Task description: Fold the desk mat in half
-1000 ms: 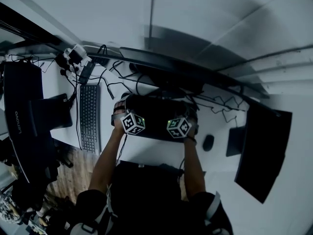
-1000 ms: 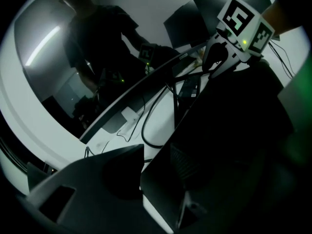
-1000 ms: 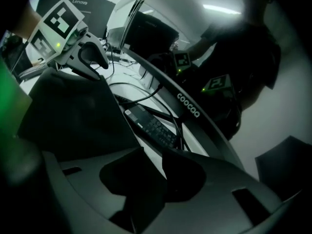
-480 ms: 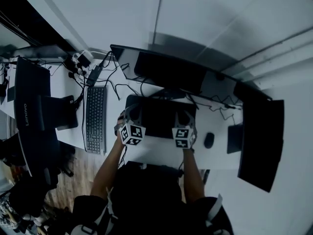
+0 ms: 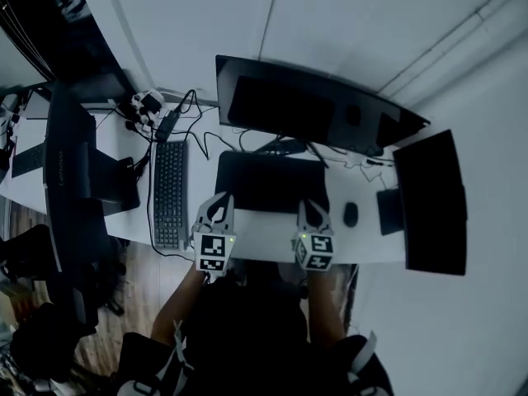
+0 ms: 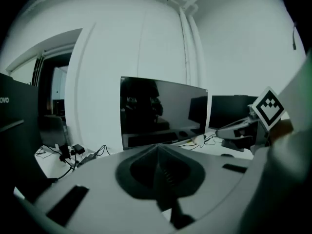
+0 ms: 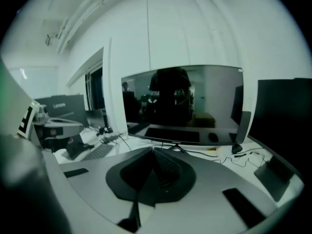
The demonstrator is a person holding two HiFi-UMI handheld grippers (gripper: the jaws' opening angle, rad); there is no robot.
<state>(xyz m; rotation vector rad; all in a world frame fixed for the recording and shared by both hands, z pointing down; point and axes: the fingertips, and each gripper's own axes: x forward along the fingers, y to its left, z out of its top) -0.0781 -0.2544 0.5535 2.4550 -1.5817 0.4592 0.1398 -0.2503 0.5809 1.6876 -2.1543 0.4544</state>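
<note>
Head view: left gripper point(image 5: 220, 200) and right gripper point(image 5: 307, 206), jaws just closed empty, hover beside the black rectangular desk mat point(image 5: 271, 181); probably best to reopen and pinch both near corners.

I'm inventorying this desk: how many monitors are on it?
3: the left monitor beside the keyboard, the center monitor behind the desk mat, and the right monitor at the right end. More may be hidden far left.
</note>
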